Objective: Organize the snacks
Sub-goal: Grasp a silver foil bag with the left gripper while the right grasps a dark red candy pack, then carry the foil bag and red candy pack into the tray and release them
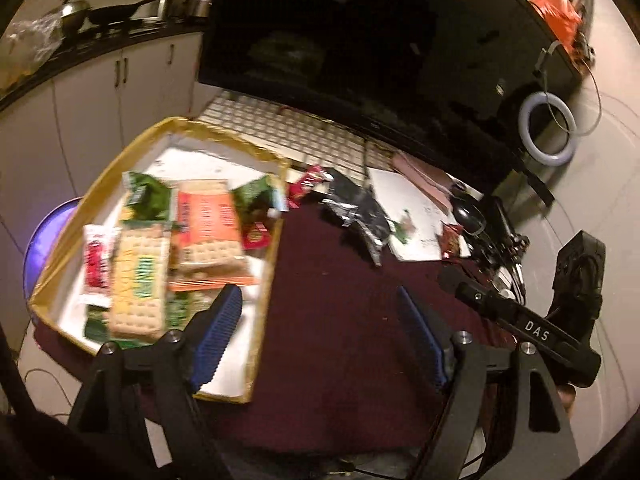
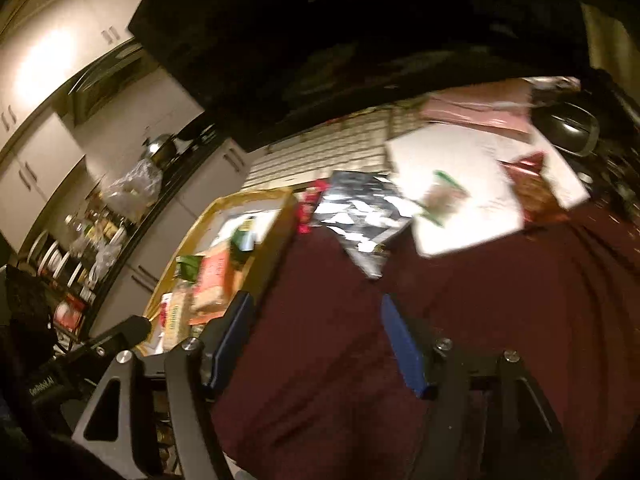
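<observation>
A gold-rimmed tray (image 1: 256, 280) with a white floor holds several snack packs, among them a green cracker pack (image 1: 138, 280), an orange cracker pack (image 1: 208, 220) and a red-and-white packet (image 1: 96, 260). My left gripper (image 1: 318, 300) is open and empty, with one blue pad over the tray's right rim and the other over the maroon cloth (image 1: 340, 340). A black-and-silver packet (image 2: 360, 216), a red packet (image 2: 308, 204) and a small green packet (image 2: 440, 196) lie ahead of my right gripper (image 2: 316, 304). It is open and empty above the cloth.
A dark monitor (image 1: 360, 40) and a white keyboard (image 1: 288, 132) stand behind the snacks. A white paper (image 1: 412, 216), a black mouse (image 1: 468, 216) and a ring light (image 1: 548, 128) are at the right. A kitchen counter (image 1: 100, 36) with pots runs along the far left.
</observation>
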Demonstrator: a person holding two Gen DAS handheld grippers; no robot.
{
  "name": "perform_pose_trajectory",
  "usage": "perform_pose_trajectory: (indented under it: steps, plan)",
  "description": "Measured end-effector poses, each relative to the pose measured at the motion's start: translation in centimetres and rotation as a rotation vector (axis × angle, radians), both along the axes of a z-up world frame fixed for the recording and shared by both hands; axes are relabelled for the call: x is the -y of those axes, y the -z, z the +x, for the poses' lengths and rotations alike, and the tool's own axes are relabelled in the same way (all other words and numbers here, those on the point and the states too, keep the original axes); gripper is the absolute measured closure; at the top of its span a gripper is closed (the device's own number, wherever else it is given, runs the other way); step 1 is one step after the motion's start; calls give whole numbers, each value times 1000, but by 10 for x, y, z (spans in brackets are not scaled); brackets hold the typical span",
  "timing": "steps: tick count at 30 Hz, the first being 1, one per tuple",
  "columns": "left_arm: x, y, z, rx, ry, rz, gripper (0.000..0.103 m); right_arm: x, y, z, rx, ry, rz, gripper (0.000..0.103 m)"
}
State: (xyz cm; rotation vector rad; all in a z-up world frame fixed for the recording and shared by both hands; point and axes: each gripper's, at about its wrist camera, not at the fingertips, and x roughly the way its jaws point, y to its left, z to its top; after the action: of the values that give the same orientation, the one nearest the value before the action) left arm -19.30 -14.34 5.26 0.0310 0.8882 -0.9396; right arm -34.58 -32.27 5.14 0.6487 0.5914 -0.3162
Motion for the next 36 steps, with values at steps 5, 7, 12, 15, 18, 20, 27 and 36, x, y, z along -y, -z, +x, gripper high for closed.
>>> perform_pose_trajectory:
  steps: [5, 7, 12, 15, 18, 20, 27, 36]
  plan:
    - [33, 0, -7, 29, 51, 34, 24, 26, 9, -24, -2, 66, 40, 37]
    - [49, 3, -6, 40, 66, 61, 24, 37, 11, -28, -1, 88, 54, 37]
    - [86, 10, -2, 60, 109, 109, 23, 58, 13, -35, 0, 123, 65, 37]
    - [116, 20, 6, 64, 136, 148, 23, 75, 13, -38, 4, 151, 57, 37]
    - [150, 32, 15, 44, 175, 182, 23, 98, 14, -39, -4, 189, 57, 37]
    - [168, 37, 21, 49, 181, 203, 23, 117, 15, -36, -3, 204, 60, 37]
    - [227, 58, 32, 173, 201, 316, 23, 153, 24, -16, -67, 249, 6, 41]
    - [211, 84, 24, 219, 228, 412, 39, 141, 42, 4, -189, 219, -100, 66]
